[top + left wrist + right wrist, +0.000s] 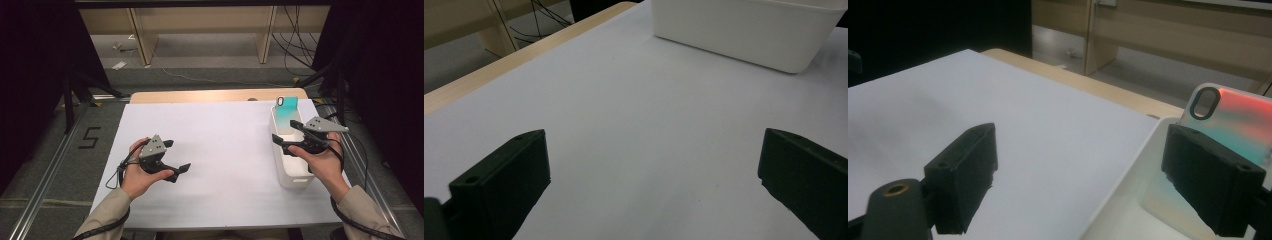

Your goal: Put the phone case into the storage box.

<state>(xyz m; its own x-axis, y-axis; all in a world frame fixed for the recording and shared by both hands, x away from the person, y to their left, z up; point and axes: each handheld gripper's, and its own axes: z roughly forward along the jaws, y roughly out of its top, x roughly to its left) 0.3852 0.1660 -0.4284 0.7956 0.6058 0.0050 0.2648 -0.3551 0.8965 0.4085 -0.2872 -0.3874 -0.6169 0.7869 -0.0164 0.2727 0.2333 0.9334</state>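
Right now the phone case (286, 114) leans upright against the far wall of the white bin (292, 176). Above the bin's near half, the right gripper (287, 132) hangs with jaws wide and empty. It should probably straddle the case's thin edge before closing. Well left of the bin, the left gripper (176, 156) waits, also wide.

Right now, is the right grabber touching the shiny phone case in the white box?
Cannot tell. In the right gripper view, one jaw of the right gripper overlaps the phone case in the white box, with no plain gap or contact.
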